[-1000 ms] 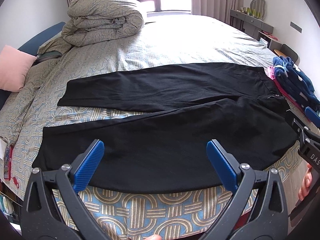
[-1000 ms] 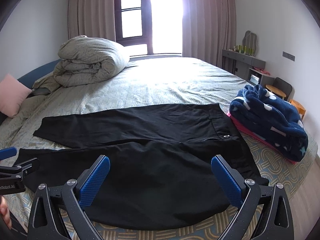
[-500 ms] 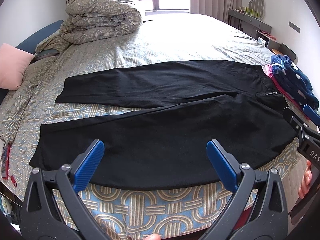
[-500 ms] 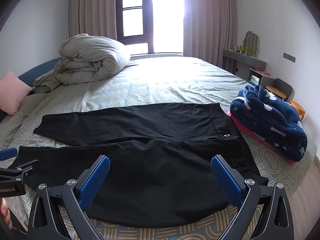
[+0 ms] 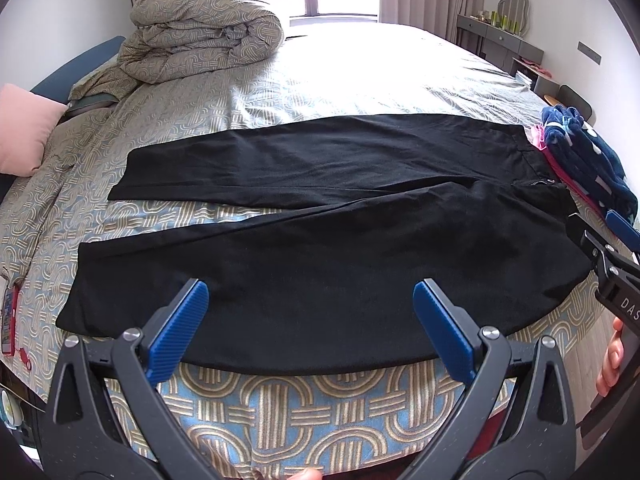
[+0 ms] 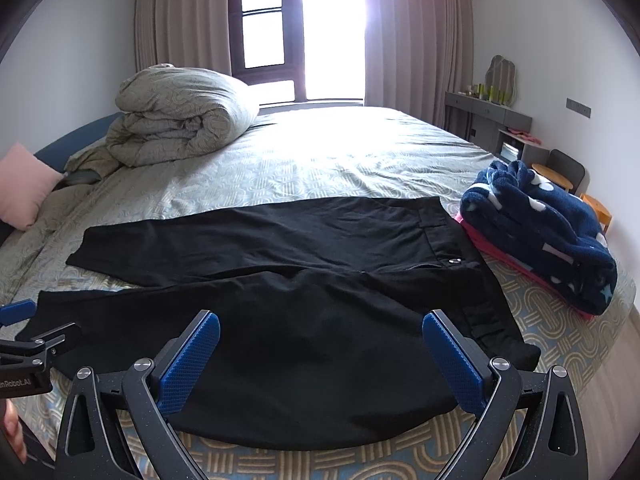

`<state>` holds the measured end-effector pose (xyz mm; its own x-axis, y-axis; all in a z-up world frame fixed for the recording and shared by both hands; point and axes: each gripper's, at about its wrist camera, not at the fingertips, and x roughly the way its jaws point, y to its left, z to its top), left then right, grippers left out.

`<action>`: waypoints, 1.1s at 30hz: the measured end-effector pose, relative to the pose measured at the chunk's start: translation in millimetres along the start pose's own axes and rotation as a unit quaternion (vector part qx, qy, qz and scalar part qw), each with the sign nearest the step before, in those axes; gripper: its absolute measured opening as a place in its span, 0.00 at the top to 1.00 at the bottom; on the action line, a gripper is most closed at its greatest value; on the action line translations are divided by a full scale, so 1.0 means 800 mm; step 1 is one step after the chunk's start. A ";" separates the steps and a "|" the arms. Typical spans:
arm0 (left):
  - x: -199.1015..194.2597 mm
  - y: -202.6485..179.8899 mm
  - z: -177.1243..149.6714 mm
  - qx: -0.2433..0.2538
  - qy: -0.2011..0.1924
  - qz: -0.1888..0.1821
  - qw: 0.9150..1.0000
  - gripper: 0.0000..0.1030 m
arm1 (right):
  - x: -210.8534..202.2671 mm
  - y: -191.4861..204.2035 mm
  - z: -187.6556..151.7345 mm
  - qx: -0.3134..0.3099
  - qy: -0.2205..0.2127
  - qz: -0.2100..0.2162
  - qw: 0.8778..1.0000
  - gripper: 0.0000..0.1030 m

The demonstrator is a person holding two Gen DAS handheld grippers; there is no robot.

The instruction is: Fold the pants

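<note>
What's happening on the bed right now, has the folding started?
Not yet. A person holds a gripper in each hand above the near edge of the bed. The black pants lie spread flat and unfolded, legs to the left, waistband to the right beside a navy fleece bundle. The left gripper and right gripper are both open and hold nothing.

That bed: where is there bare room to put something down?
Free: the wide sheet between the rolled duvet and the black pants, and the wedge between the legs. Crowded: the right edge, where the blue fleece pile meets the waistband.
</note>
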<state>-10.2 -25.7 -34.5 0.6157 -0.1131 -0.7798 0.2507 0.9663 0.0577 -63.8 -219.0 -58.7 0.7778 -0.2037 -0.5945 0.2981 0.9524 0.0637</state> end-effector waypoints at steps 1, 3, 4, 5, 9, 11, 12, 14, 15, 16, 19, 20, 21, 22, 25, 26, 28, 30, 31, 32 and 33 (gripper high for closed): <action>0.000 0.000 0.000 0.000 0.000 0.000 1.000 0.01 | 0.000 -0.001 -0.001 0.001 0.000 0.000 1.000 0.00; 0.000 0.000 0.000 0.000 0.000 0.000 1.000 0.01 | 0.000 -0.001 -0.001 0.002 0.001 0.000 1.000 0.00; 0.000 0.000 -0.001 0.000 -0.001 0.001 1.000 0.01 | 0.001 -0.001 -0.001 0.002 0.001 0.000 1.000 0.00; 0.000 0.000 -0.001 0.000 -0.001 0.001 1.000 0.01 | 0.001 -0.001 -0.001 0.003 0.001 0.000 1.000 0.00; 0.001 0.002 -0.002 -0.001 0.000 0.002 1.000 0.01 | 0.000 -0.001 -0.002 0.003 0.002 -0.001 1.000 0.00; 0.001 0.004 -0.004 -0.003 0.001 0.003 1.000 0.01 | 0.000 -0.001 -0.003 0.004 0.004 0.000 1.000 0.00; 0.000 0.005 -0.005 -0.003 0.002 0.004 1.000 0.01 | 0.000 -0.001 -0.003 0.005 0.004 0.000 1.000 0.00; 0.001 0.006 -0.005 -0.004 0.002 0.004 1.000 0.01 | 0.000 -0.002 -0.003 0.005 0.005 0.000 1.000 0.00; 0.001 0.006 -0.005 -0.004 0.003 0.004 1.000 0.01 | 0.000 -0.002 -0.004 0.006 0.006 0.000 1.000 0.00; 0.001 0.006 -0.005 -0.004 0.003 0.004 1.000 0.01 | 0.000 -0.002 -0.004 0.006 0.006 0.000 1.000 0.00; 0.001 0.006 -0.005 -0.004 0.004 0.005 1.000 0.01 | 0.000 -0.002 -0.004 0.006 0.006 0.000 1.000 0.00; 0.001 0.007 -0.006 -0.004 0.005 0.006 1.000 0.01 | 0.000 -0.002 -0.004 0.006 0.006 0.000 1.000 0.00; 0.002 0.007 -0.006 -0.005 0.006 0.006 1.000 0.01 | 0.000 -0.002 -0.004 0.006 0.006 0.000 1.000 0.00; 0.002 0.009 -0.007 -0.006 0.008 0.007 1.000 0.01 | 0.000 -0.003 -0.004 0.007 0.006 0.000 1.000 0.00; 0.003 0.012 -0.009 -0.007 0.009 0.011 1.000 0.01 | 0.001 -0.007 -0.008 0.011 0.008 -0.001 1.000 0.00; 0.003 0.014 -0.010 -0.009 0.010 0.013 1.000 0.01 | 0.003 -0.009 -0.009 0.013 0.010 -0.001 1.000 0.00; 0.006 0.017 -0.012 -0.012 0.013 0.015 1.000 0.01 | 0.006 -0.012 -0.012 0.017 0.016 -0.001 1.000 0.00; 0.008 0.019 -0.013 -0.015 0.017 0.015 1.000 0.01 | 0.008 -0.014 -0.013 0.023 0.024 0.001 0.999 0.00; 0.009 0.020 -0.013 -0.015 0.019 0.016 1.000 0.01 | 0.009 -0.015 -0.014 0.025 0.026 0.002 0.999 0.00; 0.010 0.021 -0.014 -0.016 0.021 0.017 1.000 0.01 | 0.010 -0.015 -0.014 0.026 0.028 0.003 0.999 0.00; 0.011 0.022 -0.015 -0.016 0.021 0.018 0.999 0.01 | 0.010 -0.016 -0.015 0.026 0.030 0.002 0.999 0.00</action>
<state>-9.2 -6.9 -47.8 0.5917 -0.0684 -0.8032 0.2044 0.9766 0.0674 -67.8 -229.8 -74.0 0.7455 -0.1845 -0.6404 0.3241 0.9400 0.1064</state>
